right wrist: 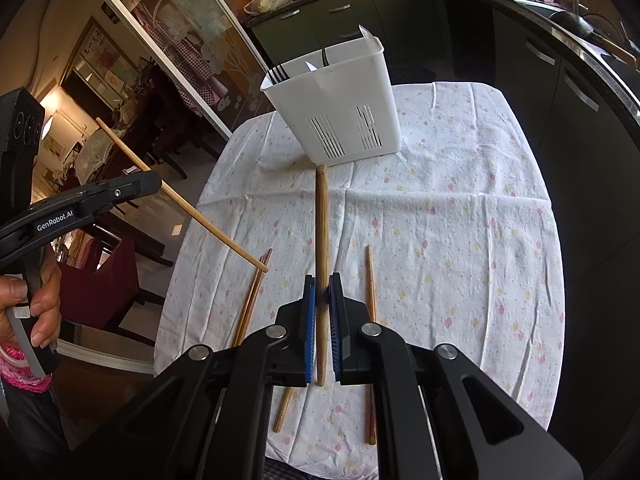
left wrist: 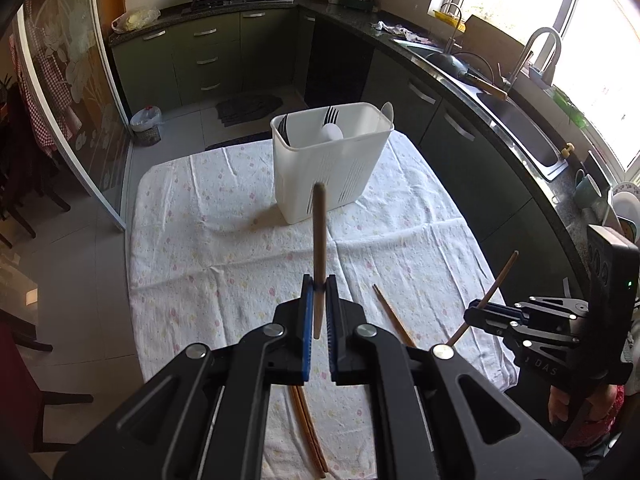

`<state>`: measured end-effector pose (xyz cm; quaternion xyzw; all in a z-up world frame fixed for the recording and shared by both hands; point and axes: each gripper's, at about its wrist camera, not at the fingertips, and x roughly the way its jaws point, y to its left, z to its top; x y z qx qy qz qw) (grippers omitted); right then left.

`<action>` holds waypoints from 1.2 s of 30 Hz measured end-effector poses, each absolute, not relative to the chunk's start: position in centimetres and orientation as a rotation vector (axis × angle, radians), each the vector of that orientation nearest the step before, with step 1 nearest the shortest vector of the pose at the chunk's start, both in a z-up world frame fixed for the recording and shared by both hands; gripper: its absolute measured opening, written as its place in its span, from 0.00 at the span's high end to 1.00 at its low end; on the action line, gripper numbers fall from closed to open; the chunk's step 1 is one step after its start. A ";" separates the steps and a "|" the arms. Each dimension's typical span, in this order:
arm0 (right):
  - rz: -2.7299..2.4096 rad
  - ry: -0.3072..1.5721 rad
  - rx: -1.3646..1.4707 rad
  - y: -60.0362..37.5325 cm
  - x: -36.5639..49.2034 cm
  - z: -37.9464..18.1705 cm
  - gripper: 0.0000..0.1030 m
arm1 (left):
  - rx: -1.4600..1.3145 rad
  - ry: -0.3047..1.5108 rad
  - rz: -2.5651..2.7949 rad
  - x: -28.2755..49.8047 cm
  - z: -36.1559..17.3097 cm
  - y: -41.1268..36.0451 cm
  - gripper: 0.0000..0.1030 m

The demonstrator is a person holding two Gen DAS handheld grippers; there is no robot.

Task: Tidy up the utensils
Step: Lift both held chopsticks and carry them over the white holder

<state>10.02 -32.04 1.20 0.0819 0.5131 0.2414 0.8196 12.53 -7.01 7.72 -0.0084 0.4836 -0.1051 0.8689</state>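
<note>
Both tongs, left and right, each pinch one chopstick; forks fill the upper-centre holder; three chopsticks remain on the surface.

Left tool clamped shut, angled downward; right tool likewise; hand gripping handle.

Printed in white along the side of the left gripper, as the right wrist view shows it: "GenRobot.AI". On the body of the right gripper, seen from the left wrist view, pale letters "DAS", partly cut off. Wall pictures beyond the glass door carry marks too small to read.
</note>
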 end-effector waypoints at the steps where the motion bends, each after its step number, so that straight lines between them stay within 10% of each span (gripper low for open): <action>1: 0.513 1.093 0.175 -32.1 10.0 1.2 0.93 | -0.015 0.998 -0.222 12.8 8.5 -7.2 0.94; 20: 0.501 0.996 0.196 -34.4 10.4 4.4 0.93 | -0.016 0.687 -0.163 21.1 18.9 -10.1 0.94; 36: 0.480 0.814 0.216 -34.4 14.1 12.3 0.93 | 0.047 0.879 -0.098 27.6 10.2 -10.5 0.94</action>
